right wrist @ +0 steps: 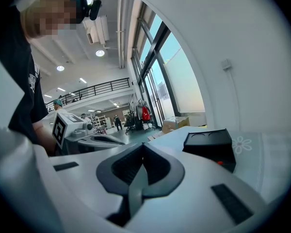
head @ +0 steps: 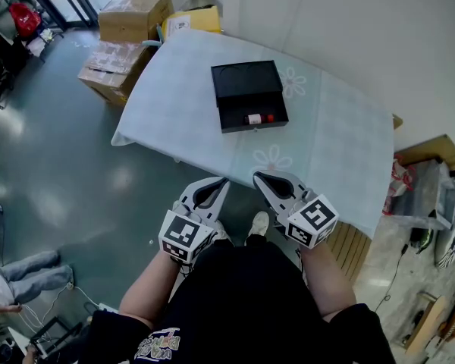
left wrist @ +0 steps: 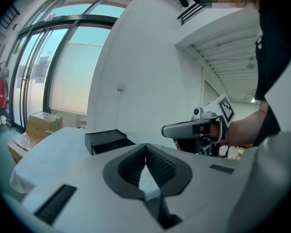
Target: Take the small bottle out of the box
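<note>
Worktop (head: 341, 150) cloth may slide under the box (head: 243, 82); left gripper (head: 222, 182) and right gripper (head: 258, 177), both closed and empty, could knock the small bottle (head: 256, 118).

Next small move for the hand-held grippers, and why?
Probably bring the right hand-held gripper forward over the black box: it sits shut, short of the table, and the small bottle lies in the box's near half.
</note>
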{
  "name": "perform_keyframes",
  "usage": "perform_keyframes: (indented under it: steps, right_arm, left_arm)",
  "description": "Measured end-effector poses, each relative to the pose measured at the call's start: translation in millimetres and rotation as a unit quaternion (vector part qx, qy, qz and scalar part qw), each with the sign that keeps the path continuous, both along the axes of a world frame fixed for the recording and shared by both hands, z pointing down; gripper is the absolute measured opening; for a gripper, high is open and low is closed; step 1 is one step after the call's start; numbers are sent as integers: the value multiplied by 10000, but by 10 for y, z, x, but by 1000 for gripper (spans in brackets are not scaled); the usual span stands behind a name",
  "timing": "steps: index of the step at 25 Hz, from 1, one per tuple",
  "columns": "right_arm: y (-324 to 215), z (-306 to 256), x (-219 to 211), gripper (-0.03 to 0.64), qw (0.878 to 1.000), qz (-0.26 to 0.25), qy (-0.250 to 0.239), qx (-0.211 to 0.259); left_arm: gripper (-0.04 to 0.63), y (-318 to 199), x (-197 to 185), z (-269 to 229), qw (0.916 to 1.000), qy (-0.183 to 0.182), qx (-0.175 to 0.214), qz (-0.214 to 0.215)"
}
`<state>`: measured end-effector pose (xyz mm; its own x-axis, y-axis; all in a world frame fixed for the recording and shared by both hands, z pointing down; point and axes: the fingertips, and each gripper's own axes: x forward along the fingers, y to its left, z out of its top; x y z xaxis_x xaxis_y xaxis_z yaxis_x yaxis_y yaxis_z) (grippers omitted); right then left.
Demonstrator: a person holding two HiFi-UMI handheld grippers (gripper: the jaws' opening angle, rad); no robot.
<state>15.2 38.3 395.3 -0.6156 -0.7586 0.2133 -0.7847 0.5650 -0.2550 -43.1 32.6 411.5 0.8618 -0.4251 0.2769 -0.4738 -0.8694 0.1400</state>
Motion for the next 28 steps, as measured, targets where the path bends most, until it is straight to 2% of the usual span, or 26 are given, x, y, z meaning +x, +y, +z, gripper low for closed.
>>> perform_keyframes:
  steps: [17, 28]
  right_arm:
    - [-125, -25, -409, 21, 9999, 80, 147, 15]
    - [-386, -46, -287, 21, 9996, -104, 270, 64]
  left_arm:
    - [29, -87, -328, -21, 9997, 126, 19, 217]
    - [28, -221, -207, -58, 9995, 84, 220, 197]
